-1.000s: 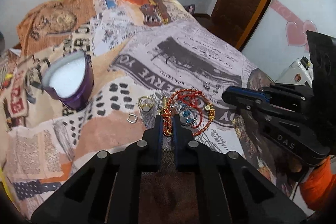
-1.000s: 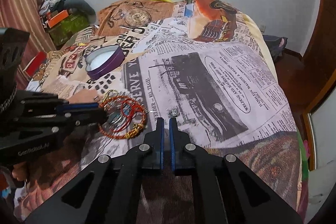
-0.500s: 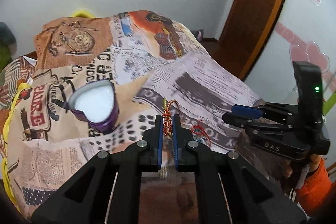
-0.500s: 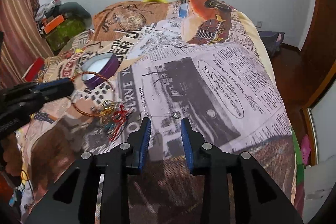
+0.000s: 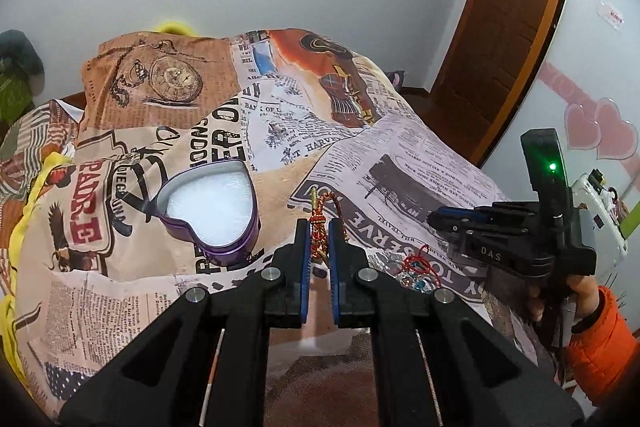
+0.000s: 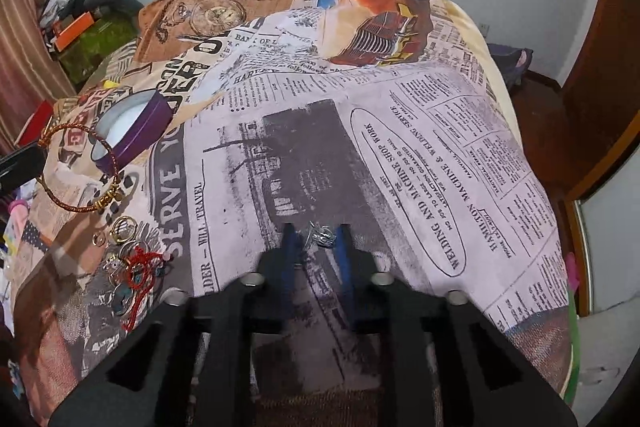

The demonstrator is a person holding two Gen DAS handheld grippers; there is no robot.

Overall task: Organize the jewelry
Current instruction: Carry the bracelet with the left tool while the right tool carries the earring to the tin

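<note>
Both jaws changed: left gripper [image 5: 319, 247] lifted bangle [image 5: 318, 227] off bedspread [image 5: 400, 163]; right gripper [image 6: 316, 247] closing around, seemingly, silver earring [image 6: 322, 235].

Left gripper [image 5: 319, 242] jaws clamp bangle [image 5: 320, 227]; heart tin [image 5: 212, 207] beside.

Both views ride low over the newspaper-print bedspread [image 5: 400, 163], facing the headboard wall. The left one looks from the left, the right one tilts steeper. Both share the heart-shaped purple tin [image 5: 212, 207] [image 6: 132, 131].
</note>
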